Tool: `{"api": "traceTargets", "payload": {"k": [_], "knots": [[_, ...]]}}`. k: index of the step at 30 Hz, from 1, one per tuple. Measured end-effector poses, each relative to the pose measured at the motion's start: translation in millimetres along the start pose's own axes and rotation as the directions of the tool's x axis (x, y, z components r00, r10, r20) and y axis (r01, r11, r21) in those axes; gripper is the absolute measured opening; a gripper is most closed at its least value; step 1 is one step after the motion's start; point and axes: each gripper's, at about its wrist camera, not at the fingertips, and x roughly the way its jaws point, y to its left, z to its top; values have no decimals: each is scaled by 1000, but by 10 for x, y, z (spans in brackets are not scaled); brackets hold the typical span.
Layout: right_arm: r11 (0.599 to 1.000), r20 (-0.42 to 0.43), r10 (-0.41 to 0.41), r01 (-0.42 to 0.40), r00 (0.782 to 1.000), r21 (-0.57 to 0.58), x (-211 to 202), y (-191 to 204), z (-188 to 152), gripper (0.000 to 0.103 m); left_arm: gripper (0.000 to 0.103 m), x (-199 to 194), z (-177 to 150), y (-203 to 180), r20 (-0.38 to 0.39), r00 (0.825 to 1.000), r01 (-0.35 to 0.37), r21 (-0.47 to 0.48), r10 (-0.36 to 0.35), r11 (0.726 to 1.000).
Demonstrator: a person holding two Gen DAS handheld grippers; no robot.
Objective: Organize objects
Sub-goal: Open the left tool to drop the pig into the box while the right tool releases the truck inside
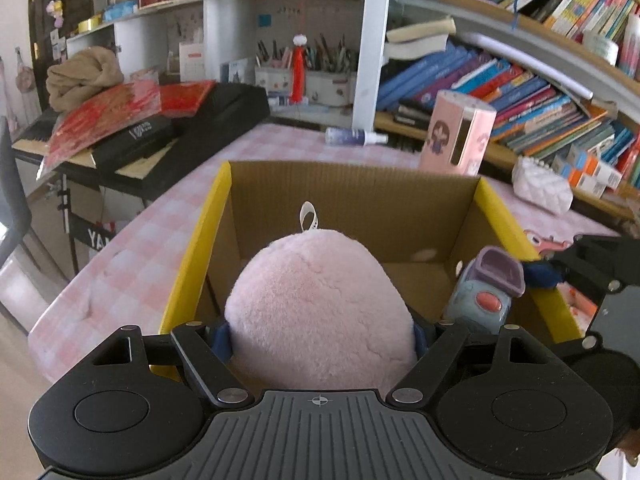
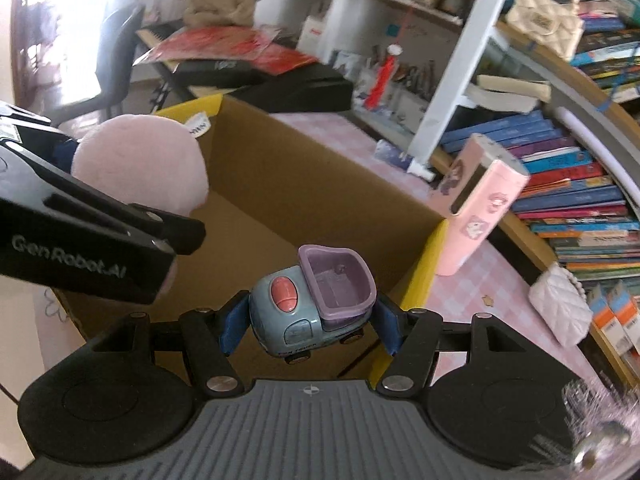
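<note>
At frame centre, over the open cardboard box [image 1: 352, 196], the left hand-held gripper [image 1: 320, 338] squeezes a pink plush toy [image 1: 320, 308]; the right hand-held gripper [image 2: 310, 326] clamps a toy truck [image 2: 312, 304].

My left tongs [image 1: 322, 338] are filled by the pink plush toy [image 1: 320, 304], which blocks most of my forward view and hangs over the near-left part of the cardboard box [image 1: 352, 196]. My right tongs [image 2: 308, 326] carry the toy truck [image 2: 316, 304] over the box's right side, just beside the left rig, so there is little room between them. The box floor beyond both toys looks bare, with the back half open. Its yellow-edged walls hem me in left and right. Past the right wall, the pink container [image 2: 480, 208] and white quilted purse [image 2: 560, 308] crowd the counter [image 1: 132, 240]; the counter's left strip is open.
</note>
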Motion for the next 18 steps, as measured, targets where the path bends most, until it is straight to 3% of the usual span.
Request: {"api": "traceTargets", "payload": {"k": [18], "knots": [[996,-66,81,-84,994,-43,146,5,58,62,84,68,-29,-60,1,999,-32,59,32,998]]}}
